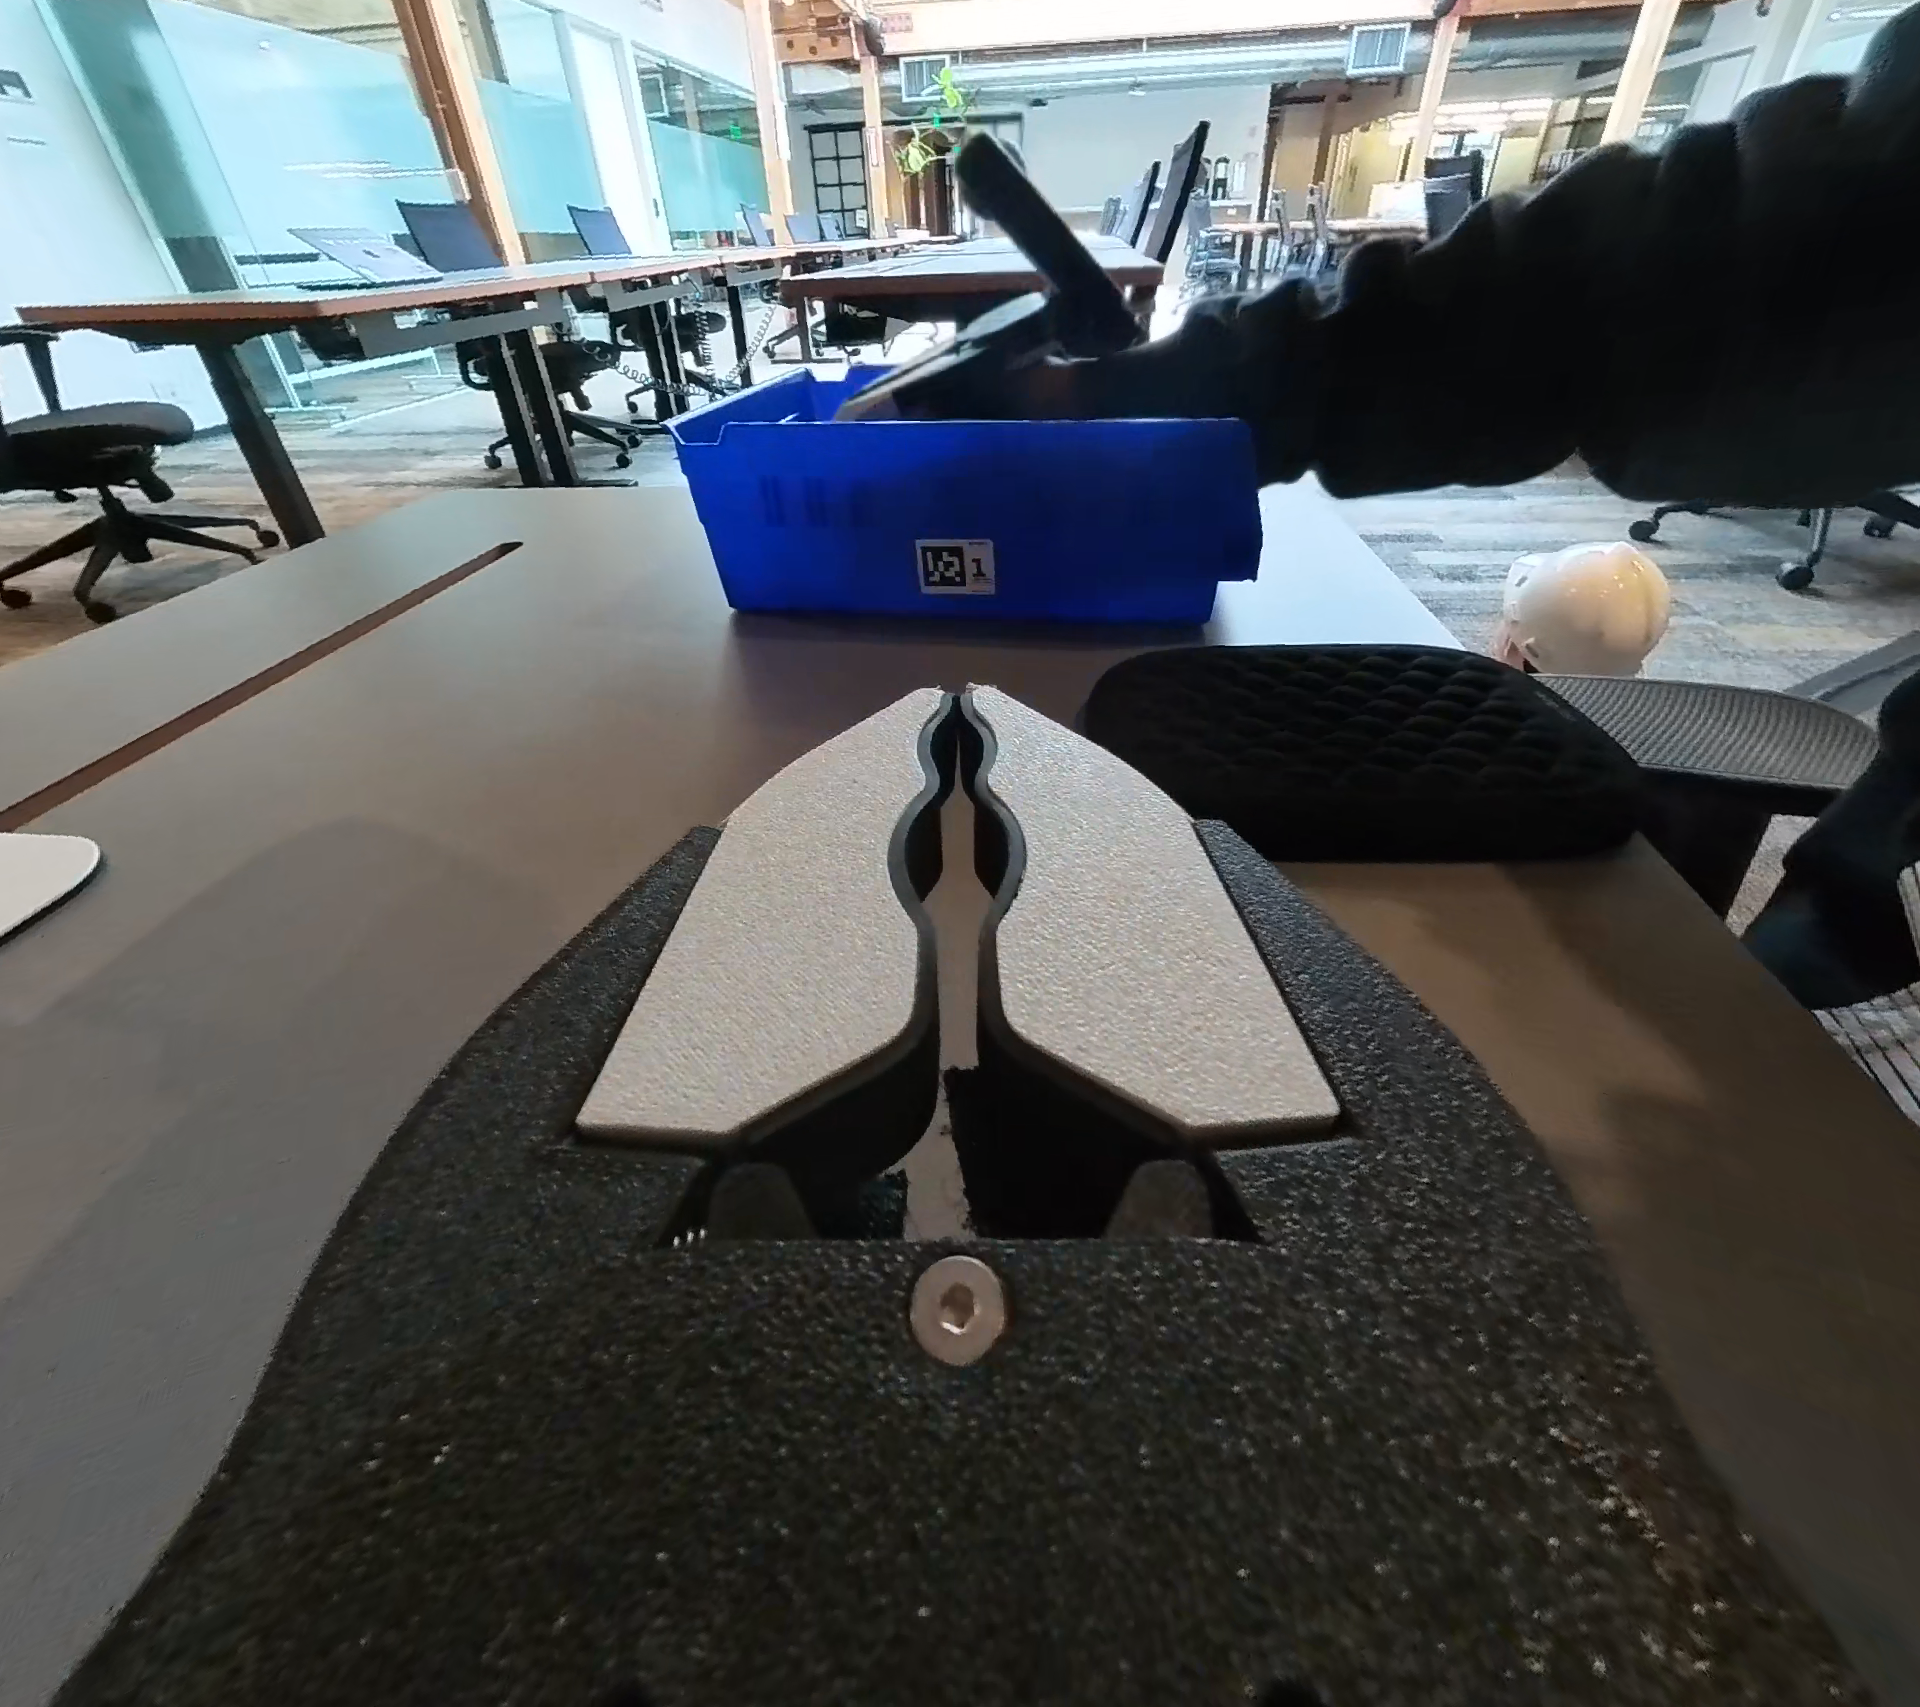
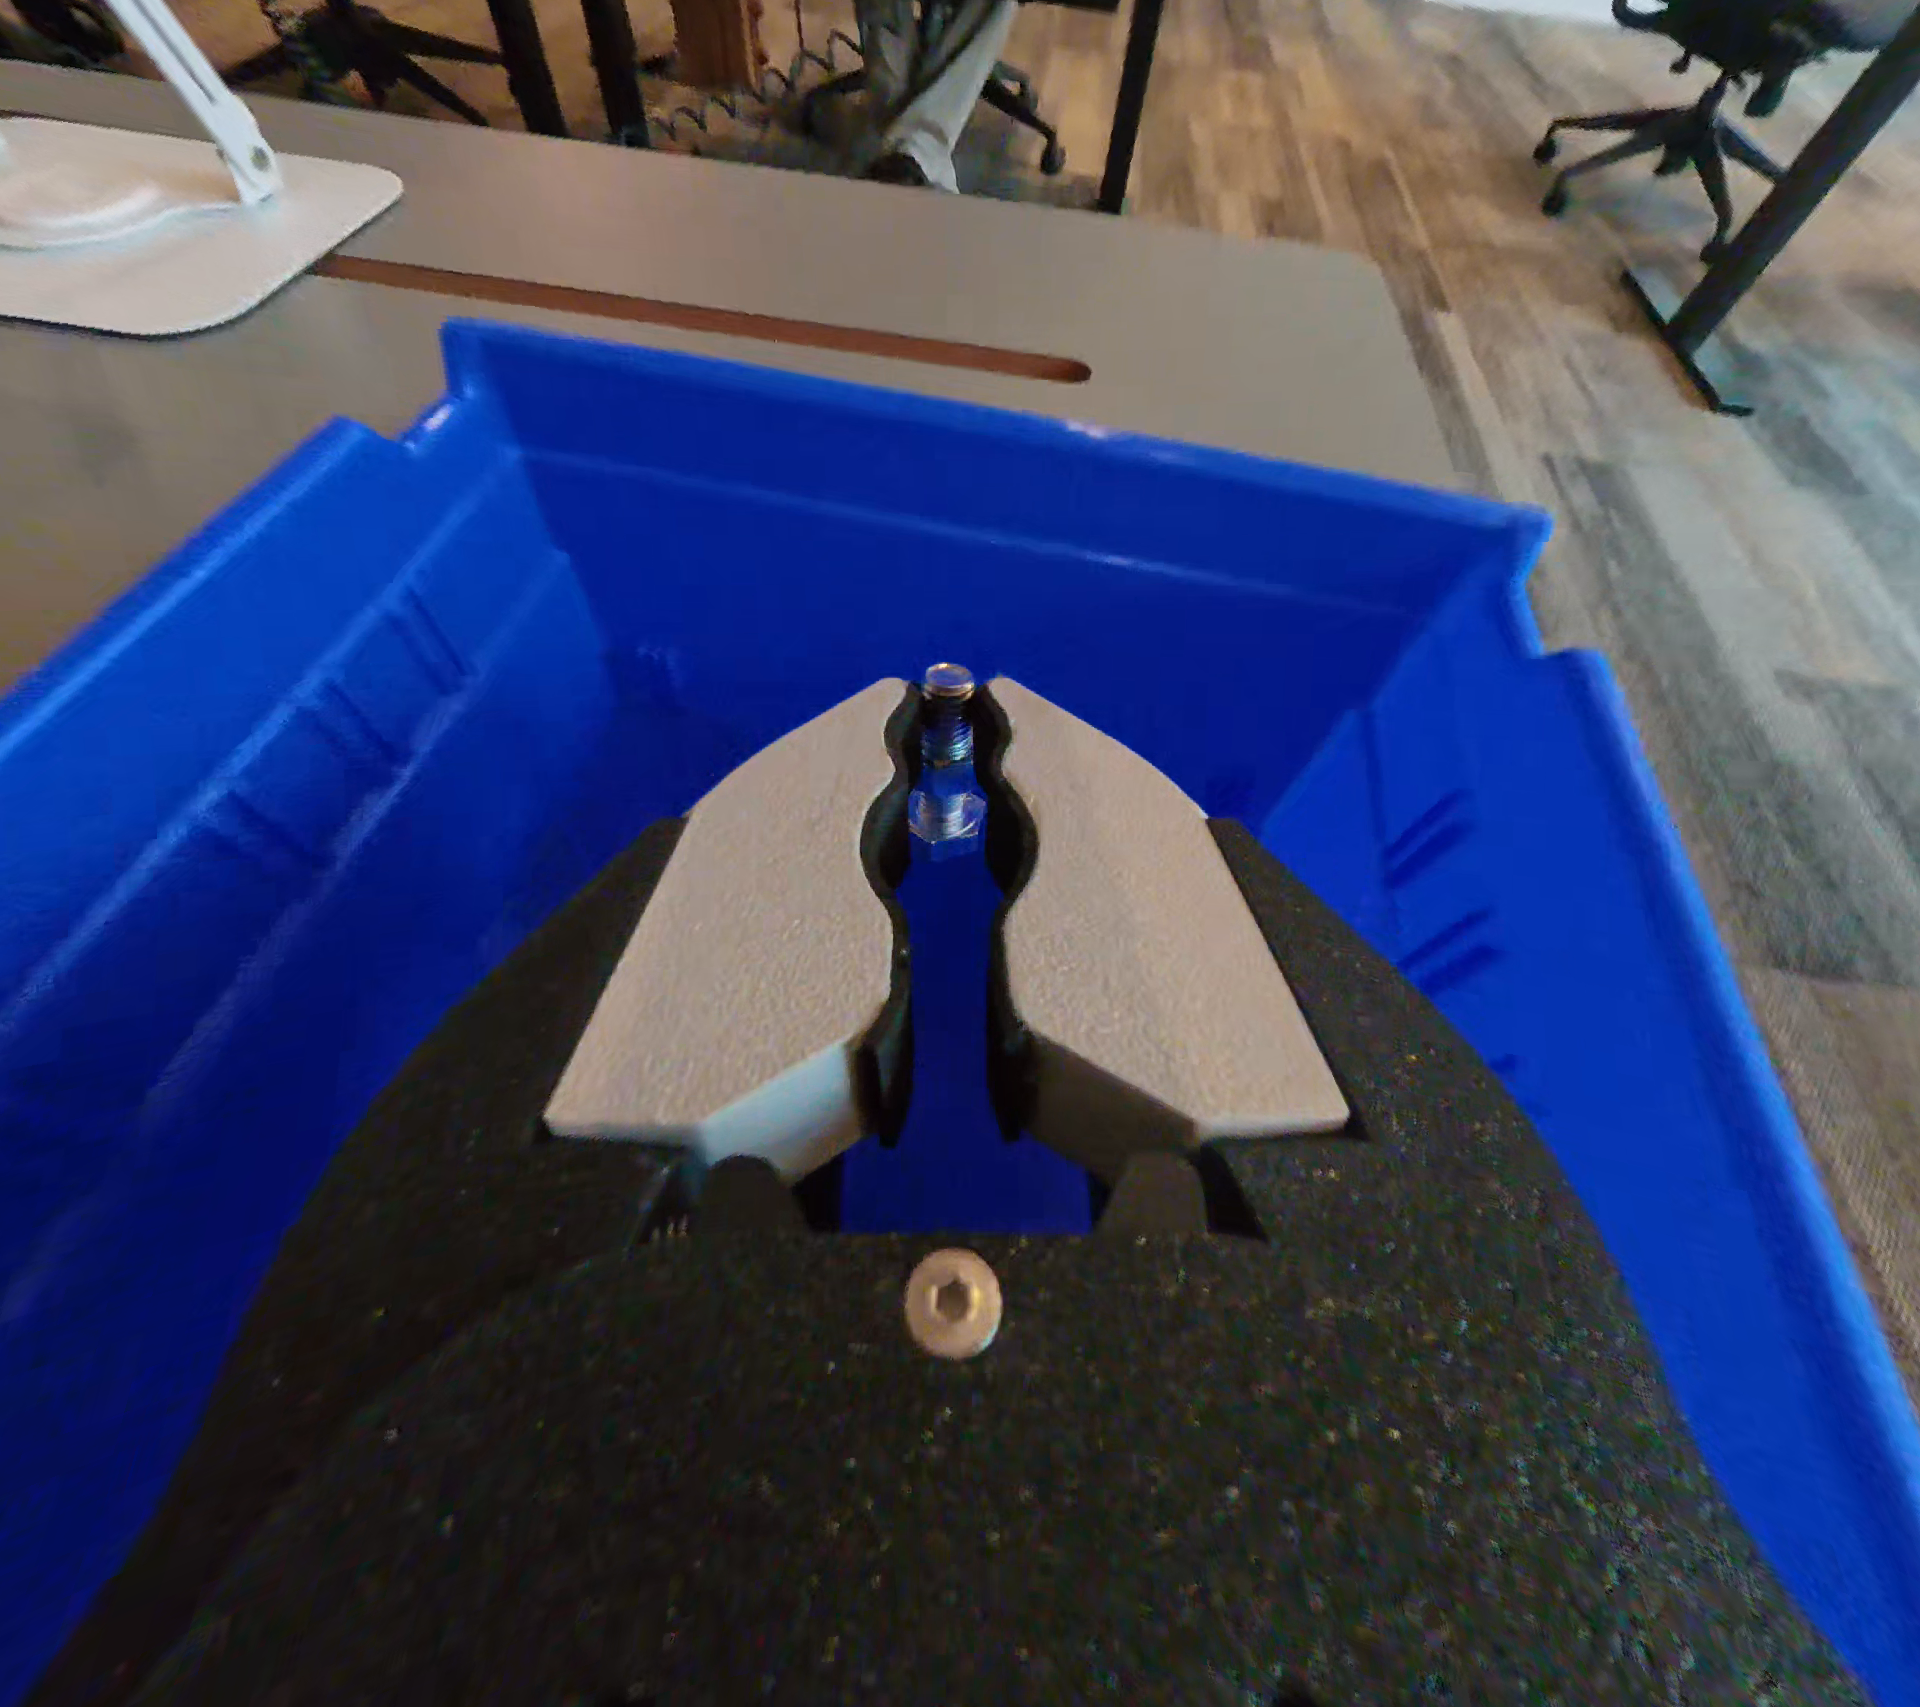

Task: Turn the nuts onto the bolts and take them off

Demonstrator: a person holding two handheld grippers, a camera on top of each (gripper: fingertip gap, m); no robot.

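My left gripper (image 1: 958, 693) hovers low over the dark table (image 1: 520, 774), shut, with nothing between its fingertips. Ahead of it stands a blue bin (image 1: 966, 525) with a small tag on its side. My right gripper (image 2: 948, 701) is inside the blue bin (image 2: 727, 577), shut on a small steel bolt (image 2: 945, 727). The bolt's head (image 2: 948, 681) pokes out past the fingertips. A hex nut (image 2: 943, 814) sits on the bolt's thread behind the grip. In the left wrist view the right gripper (image 1: 935, 379) dips into the bin, held by an arm in a dark sleeve (image 1: 1610, 338).
A black textured wrist pad (image 1: 1351, 743) lies right of my left gripper. A white helmet (image 1: 1579, 608) and a mesh chair (image 1: 1714, 732) are past the table's right edge. A white lamp base (image 2: 156, 244) stands far left. A cable slot (image 2: 727, 327) runs behind the bin. One gripper's finger ends stand about 40 cm off the other's.
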